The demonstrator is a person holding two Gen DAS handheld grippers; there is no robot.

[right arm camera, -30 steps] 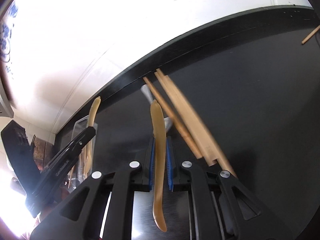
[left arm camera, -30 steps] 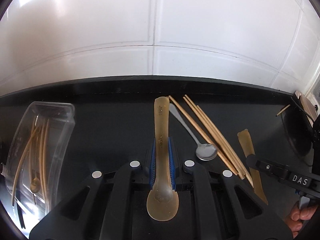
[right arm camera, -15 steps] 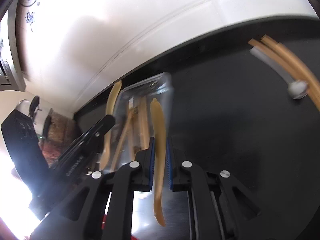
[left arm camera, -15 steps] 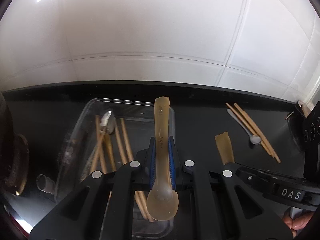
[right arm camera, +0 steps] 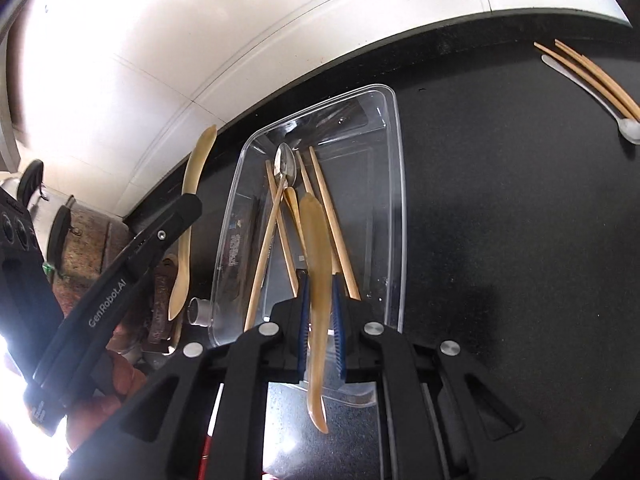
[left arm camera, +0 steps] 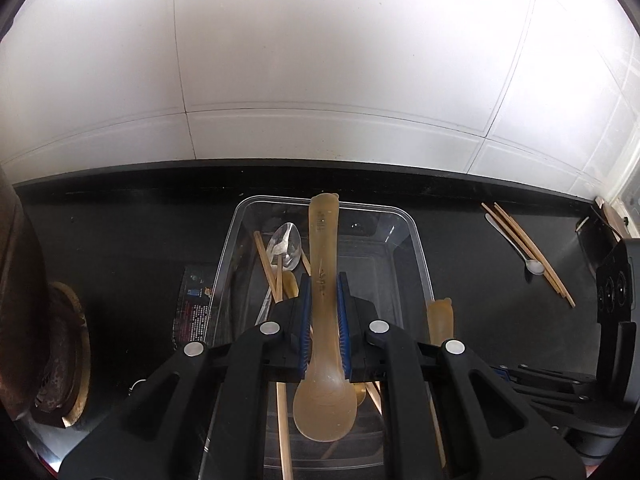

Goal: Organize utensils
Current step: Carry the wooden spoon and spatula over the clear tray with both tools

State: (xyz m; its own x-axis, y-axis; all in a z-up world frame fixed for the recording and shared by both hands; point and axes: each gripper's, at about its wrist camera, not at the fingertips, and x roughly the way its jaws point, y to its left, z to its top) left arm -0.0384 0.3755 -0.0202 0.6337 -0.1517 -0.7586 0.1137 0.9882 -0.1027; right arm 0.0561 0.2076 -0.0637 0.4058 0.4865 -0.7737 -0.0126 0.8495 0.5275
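My left gripper (left arm camera: 324, 294) is shut on an amber translucent spoon (left arm camera: 323, 248), handle forward and bowl toward the camera, above a clear plastic container (left arm camera: 418, 240). In the container lie a metal spoon (left arm camera: 286, 246) and wooden chopsticks (left arm camera: 265, 264). My right gripper (right arm camera: 320, 294) is shut on a second amber spoon (right arm camera: 316, 232) over the same container (right arm camera: 397, 168). In the right wrist view the left gripper (right arm camera: 176, 220) and its spoon (right arm camera: 194, 176) sit at the container's left side. Loose chopsticks (left arm camera: 528, 248) and a small metal spoon (left arm camera: 535, 267) lie far right on the black counter.
A rusty stove burner (left arm camera: 60, 352) stands left of the container. A white tiled wall (left arm camera: 320, 80) backs the counter. A dark printed packet (left arm camera: 192, 304) lies under the container's left edge. A black device (left arm camera: 616, 288) stands at the right. A hand (right arm camera: 120, 376) grips the left tool.
Both grippers have swept left, away from the loose chopsticks and small spoon, to above the clear container. Each still holds its amber spoon.
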